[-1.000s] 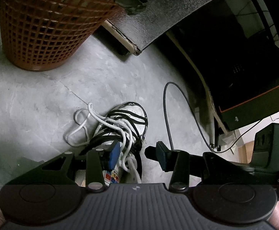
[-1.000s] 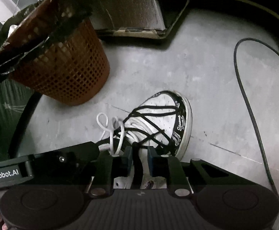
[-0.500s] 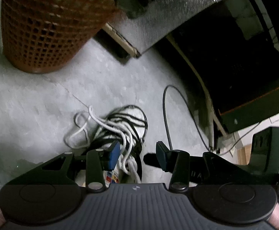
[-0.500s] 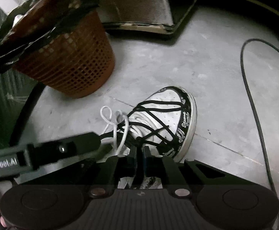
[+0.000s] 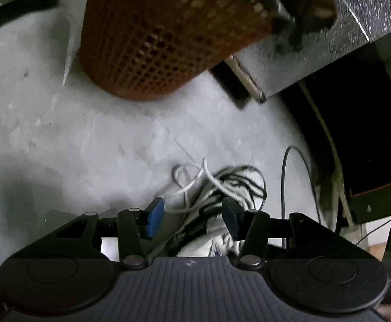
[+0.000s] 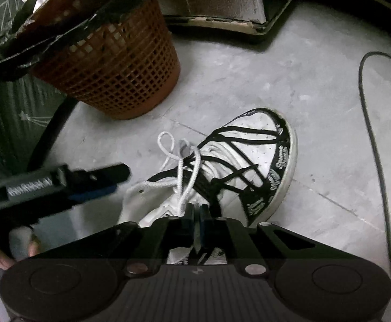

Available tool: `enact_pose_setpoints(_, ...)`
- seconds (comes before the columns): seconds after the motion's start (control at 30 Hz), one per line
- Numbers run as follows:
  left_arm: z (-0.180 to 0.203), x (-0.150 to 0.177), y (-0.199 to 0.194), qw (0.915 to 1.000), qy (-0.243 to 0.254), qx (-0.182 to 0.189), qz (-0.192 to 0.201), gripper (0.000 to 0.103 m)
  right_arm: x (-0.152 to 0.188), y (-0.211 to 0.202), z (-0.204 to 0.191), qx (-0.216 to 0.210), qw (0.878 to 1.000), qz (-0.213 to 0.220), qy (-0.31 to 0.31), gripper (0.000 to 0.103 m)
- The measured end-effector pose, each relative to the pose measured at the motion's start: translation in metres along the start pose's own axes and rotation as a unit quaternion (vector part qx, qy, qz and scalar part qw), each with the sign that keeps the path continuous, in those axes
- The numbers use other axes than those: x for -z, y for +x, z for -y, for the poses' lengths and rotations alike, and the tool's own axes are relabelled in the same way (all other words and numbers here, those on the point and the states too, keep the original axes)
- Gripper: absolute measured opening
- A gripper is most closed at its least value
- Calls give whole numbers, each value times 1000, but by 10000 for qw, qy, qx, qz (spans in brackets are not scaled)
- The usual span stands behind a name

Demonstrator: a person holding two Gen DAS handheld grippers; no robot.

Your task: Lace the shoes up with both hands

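The shoe [image 6: 222, 177] sat mid-floor near the basket [image 6: 120, 64], its soft, limp white lace [image 6: 184, 177] best nipped near an end; right gripper [image 6: 196, 214] had just pinched shut on it, left gripper [image 5: 192, 217] was widening, empty.

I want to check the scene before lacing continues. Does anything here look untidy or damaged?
Yes. The white lace lies in loose loops spilling off the shoe toward the floor, not tied. The board behind the orange basket has a chipped, peeling lower edge.
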State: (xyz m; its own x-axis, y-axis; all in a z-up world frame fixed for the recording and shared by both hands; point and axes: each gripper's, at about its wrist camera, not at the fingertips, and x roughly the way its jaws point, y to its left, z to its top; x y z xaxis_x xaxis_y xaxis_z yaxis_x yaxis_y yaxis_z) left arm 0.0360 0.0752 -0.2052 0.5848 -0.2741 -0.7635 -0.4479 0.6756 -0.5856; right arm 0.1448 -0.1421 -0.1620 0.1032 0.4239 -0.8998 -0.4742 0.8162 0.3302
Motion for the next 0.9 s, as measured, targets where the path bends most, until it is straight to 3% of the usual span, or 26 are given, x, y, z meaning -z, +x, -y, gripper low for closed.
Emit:
enact_pose_setpoints(0.37, -14, 2, 9, 9992, -376, -62, -153, 53, -4, 10, -14, 75, 9989, -148, -440, 7)
enact_pose_setpoints(0.63, -13, 1, 9, 9992, -334, -68, -187, 54, -1, 23, -25, 425, 9958, -143, -793, 17)
enact_pose_setpoints(0.7, -13, 1, 9, 9993, -329, -72, -188, 54, -2, 24, -21, 467, 9966, -155, -654, 27)
enact_pose_setpoints(0.9, -12, 1, 10, 9992, -347, -84, -201, 54, 0, 24, 6, 41, 9993, -119, 350, 27)
